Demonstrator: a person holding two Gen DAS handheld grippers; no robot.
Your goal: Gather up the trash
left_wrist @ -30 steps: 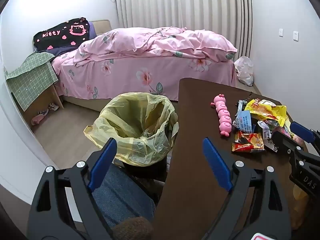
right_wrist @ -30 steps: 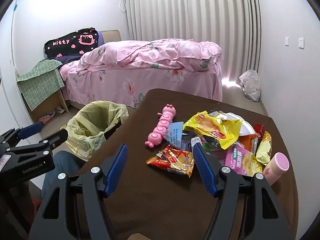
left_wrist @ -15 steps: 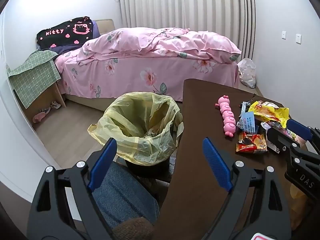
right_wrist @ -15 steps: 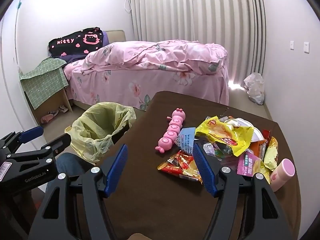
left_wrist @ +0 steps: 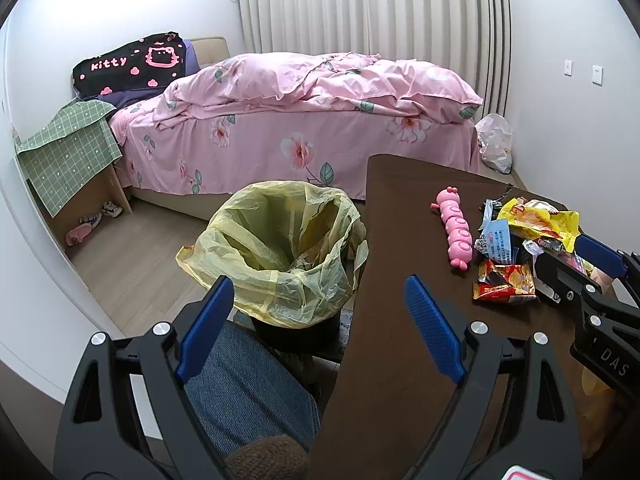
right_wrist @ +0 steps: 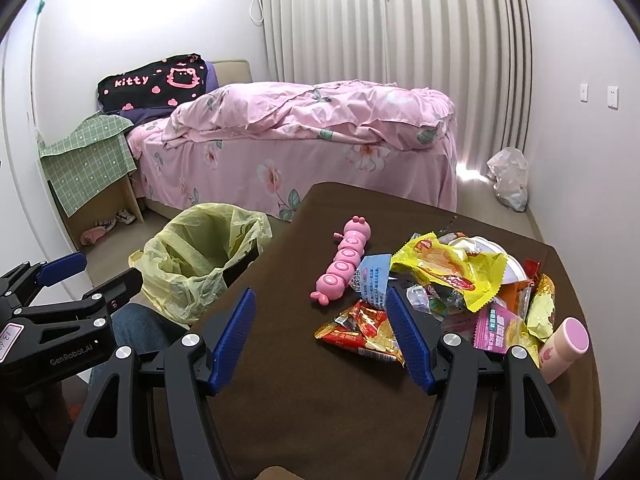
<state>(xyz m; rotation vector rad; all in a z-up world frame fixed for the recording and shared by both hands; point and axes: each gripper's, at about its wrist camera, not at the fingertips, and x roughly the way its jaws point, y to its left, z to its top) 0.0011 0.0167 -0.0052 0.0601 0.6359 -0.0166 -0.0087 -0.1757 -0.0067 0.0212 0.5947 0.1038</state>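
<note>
I hold my left gripper [left_wrist: 316, 320] with its blue pads spread wide and empty, low over the near edge of the brown table [left_wrist: 400, 216], with the bin [left_wrist: 280, 248] lined with a yellow bag just beside the table's left side. My right gripper [right_wrist: 320, 332] is also spread apart and holds nothing, hanging above the table just short of the pile of wrappers [right_wrist: 452, 280], its right pad over the red and gold snack packet [right_wrist: 360, 332]. A pink caterpillar toy [right_wrist: 344, 260] lies just left of the pile, and a pink bottle [right_wrist: 564, 344] lies at its right edge.
</note>
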